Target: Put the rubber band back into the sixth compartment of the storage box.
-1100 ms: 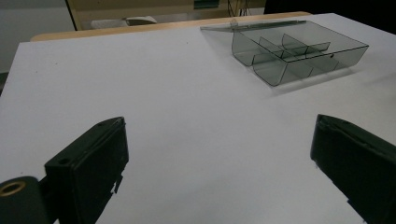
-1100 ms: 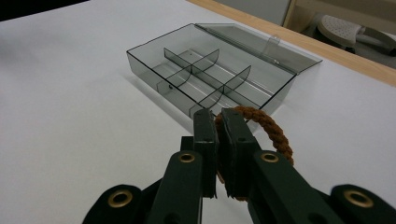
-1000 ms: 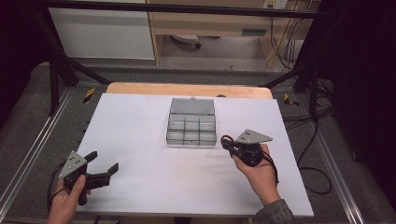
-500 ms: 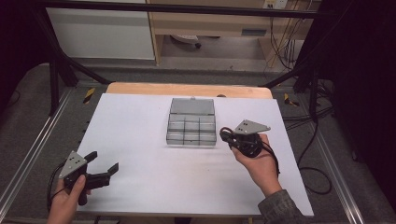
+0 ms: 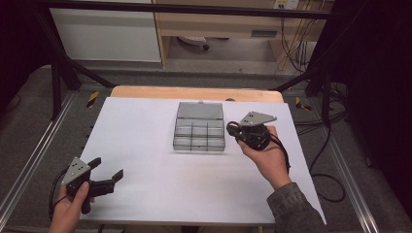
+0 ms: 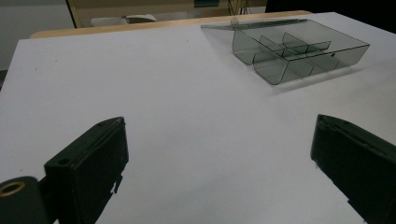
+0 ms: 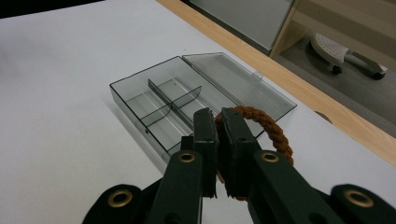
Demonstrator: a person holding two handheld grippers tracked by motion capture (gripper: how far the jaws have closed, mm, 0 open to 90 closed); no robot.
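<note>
Right tongs [image 7: 218, 122] clenched on a brown braided cord ring [image 7: 268, 126], jaws nearly together with the ring pinched between them. In the right gripper view the ring loops out past the jaw tips to the right and hangs in the air just above the near end of the clear smoky plastic compartment box [image 7: 163, 105]. High view puts the right tongs [image 5: 234, 129] at the box's right side, just beside its right wall, held up by the person's right hand [image 5: 265, 155]; the ring is too small to make out there.

Box [image 5: 199, 133] sits on the white worktop [image 5: 145, 126], centred left to right and toward the far edge. Lid is open, hinged back flat on the far side toward the wooden strip. Inner dividers split it into small compartments; all that I can see look empty.

Left tongs [image 5: 106, 168] released, jaws wide apart, nothing between them. They sit low over the near left corner of the worktop, held by the left hand [image 5: 68, 211], well apart from the box. Left gripper view shows bare white surface between the two jaws, box [image 6: 294, 51] far off at upper right.
</note>
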